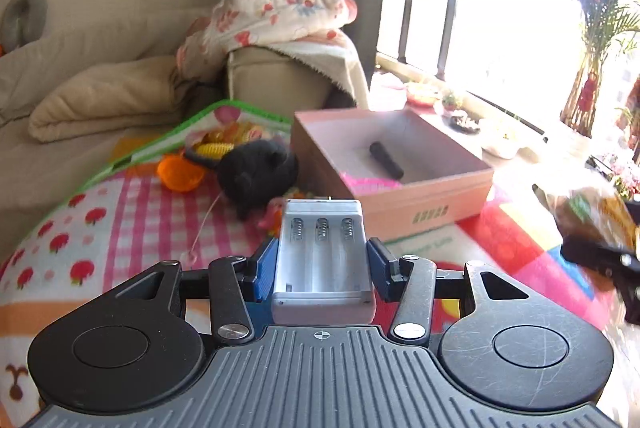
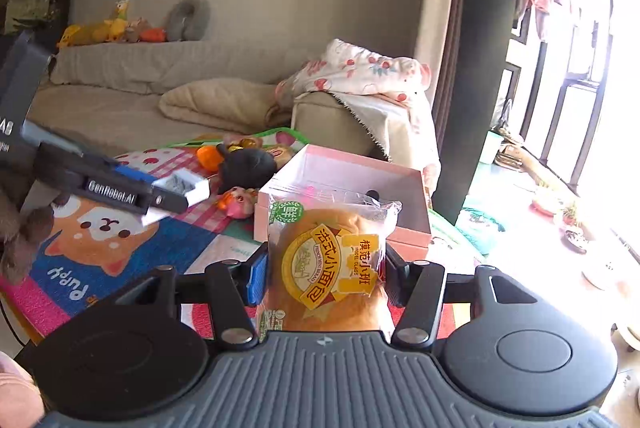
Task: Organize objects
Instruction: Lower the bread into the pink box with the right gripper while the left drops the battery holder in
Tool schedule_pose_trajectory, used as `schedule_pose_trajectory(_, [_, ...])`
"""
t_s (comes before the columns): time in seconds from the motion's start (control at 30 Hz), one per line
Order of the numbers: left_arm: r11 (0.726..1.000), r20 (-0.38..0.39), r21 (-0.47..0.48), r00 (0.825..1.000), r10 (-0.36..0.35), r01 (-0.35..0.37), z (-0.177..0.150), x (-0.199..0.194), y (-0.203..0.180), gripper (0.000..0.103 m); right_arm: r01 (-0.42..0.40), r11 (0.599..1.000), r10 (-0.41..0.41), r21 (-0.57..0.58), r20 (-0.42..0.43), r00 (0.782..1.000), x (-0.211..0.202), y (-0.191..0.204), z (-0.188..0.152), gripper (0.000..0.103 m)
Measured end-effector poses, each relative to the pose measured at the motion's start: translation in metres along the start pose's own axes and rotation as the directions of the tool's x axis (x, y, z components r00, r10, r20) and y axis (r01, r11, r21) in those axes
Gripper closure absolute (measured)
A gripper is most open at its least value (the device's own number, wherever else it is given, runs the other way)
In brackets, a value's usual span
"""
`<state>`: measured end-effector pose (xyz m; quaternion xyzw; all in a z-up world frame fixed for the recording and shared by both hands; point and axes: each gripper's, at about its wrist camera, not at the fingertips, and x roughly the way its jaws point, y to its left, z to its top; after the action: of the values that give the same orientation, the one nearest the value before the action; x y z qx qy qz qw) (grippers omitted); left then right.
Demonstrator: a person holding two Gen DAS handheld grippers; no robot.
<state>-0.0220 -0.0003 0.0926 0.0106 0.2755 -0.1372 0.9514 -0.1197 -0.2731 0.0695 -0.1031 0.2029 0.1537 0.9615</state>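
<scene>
My left gripper (image 1: 322, 264) is shut on a white empty battery holder (image 1: 322, 260) with three springs, held above the patterned mat, short of the pink box (image 1: 420, 204). A black cylinder (image 1: 386, 160) lies inside the box. My right gripper (image 2: 324, 272) is shut on a packaged bread bun (image 2: 328, 268) in a clear wrapper with a yellow label, held just in front of the pink box (image 2: 404, 196). The left gripper with the battery holder (image 2: 184, 188) shows at the left of the right wrist view. The bun (image 1: 592, 212) shows blurred at the right edge of the left wrist view.
A black plush toy (image 1: 256, 176), an orange ball (image 1: 180, 172), a toy corn (image 1: 212, 150) and a small pink toy (image 2: 236, 202) lie on the colourful mat (image 1: 120, 220) left of the box. A beige sofa (image 2: 168, 84) with blankets stands behind. Dishes and plants sit by the bright window (image 1: 500, 8).
</scene>
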Motion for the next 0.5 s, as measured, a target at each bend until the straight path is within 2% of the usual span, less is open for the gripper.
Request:
schedule_pose_trajectory(0.13, [0.999, 0.099, -0.045, 0.995, -0.003, 0.008, 0.061, 0.028, -0.018, 0.05, 0.016, 0.998, -0.015, 0.066, -0.011, 1.0, 0.003, -0.02, -0.011, 0.048])
schedule_pose_trajectory(0.27, [0.996, 0.127, -0.079, 0.992, -0.017, 0.027, 0.102, 0.076, -0.036, 0.05, 0.034, 0.994, -0.03, 0.102, -0.039, 0.999, 0.011, -0.032, -0.024, 0.048])
schedule_pose_trajectory(0.4, [0.982, 0.167, -0.171, 0.985, -0.052, 0.081, 0.115, 0.128, -0.043, 0.051, 0.055, 0.991, -0.047, 0.12, -0.07, 0.996, 0.019, -0.038, -0.034, 0.048])
schedule_pose_trajectory(0.5, [0.983, 0.095, -0.166, 0.993, -0.064, 0.079, 0.108, 0.165, -0.05, 0.051, 0.066, 0.988, -0.054, 0.138, -0.089, 0.995, 0.023, -0.043, -0.039, 0.048])
